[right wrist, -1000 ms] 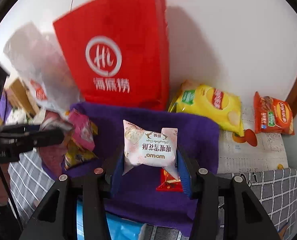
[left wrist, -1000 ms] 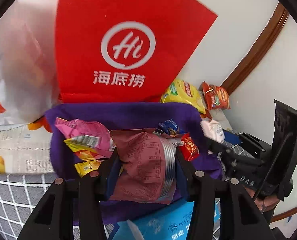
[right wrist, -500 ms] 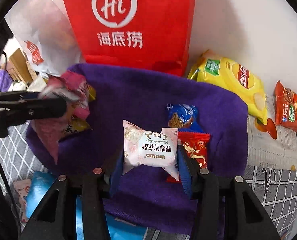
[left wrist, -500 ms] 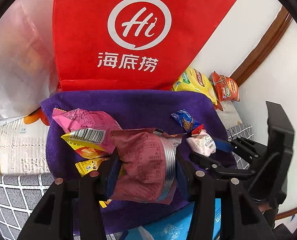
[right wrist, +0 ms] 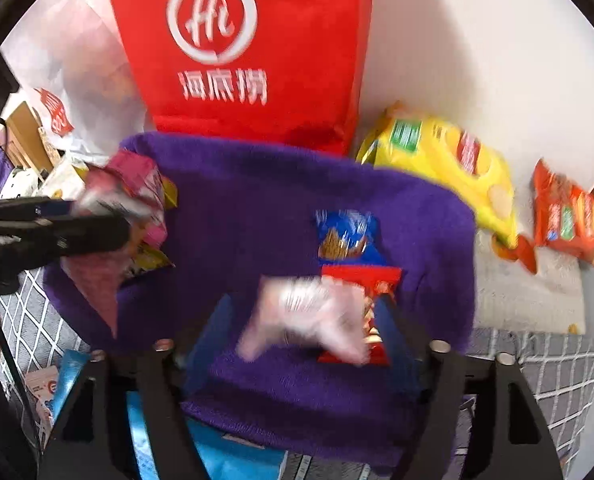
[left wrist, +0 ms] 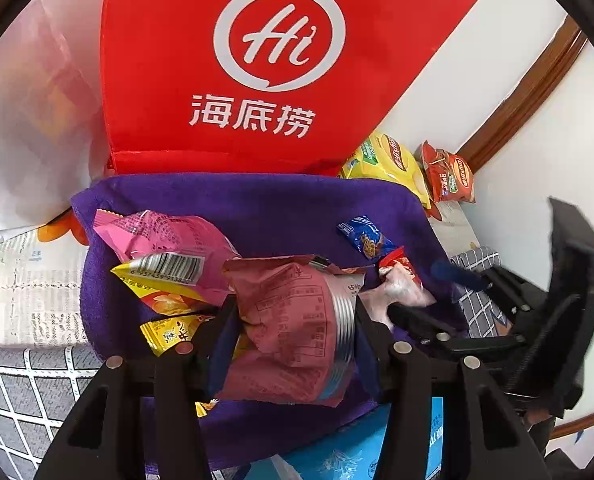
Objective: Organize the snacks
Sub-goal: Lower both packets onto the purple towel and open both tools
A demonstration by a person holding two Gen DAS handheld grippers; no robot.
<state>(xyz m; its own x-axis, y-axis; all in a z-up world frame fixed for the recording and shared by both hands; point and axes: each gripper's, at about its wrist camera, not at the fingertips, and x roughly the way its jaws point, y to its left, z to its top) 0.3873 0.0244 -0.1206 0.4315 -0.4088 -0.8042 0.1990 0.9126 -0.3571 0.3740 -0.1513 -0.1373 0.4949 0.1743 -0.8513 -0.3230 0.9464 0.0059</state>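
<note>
Maroon foil snack packet point(left wrist: 293, 320) sits clamped in the left gripper point(left wrist: 293, 332) above the purple towel point(left wrist: 257, 208); dropped there, it could bury the pink packets point(left wrist: 165, 236). On the right wrist view, the right gripper point(right wrist: 305, 320) has just been opening, its jaws now apart, and the blurred pale pink wrapped snack point(right wrist: 309, 312) between them may tumble onto the red sachet point(right wrist: 361, 280).

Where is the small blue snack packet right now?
In the right wrist view, the blue snack packet lies right of centre on the purple towel, just behind the red packet.

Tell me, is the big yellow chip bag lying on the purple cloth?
No, the yellow chip bag lies beside the purple cloth, against the white wall.
</note>
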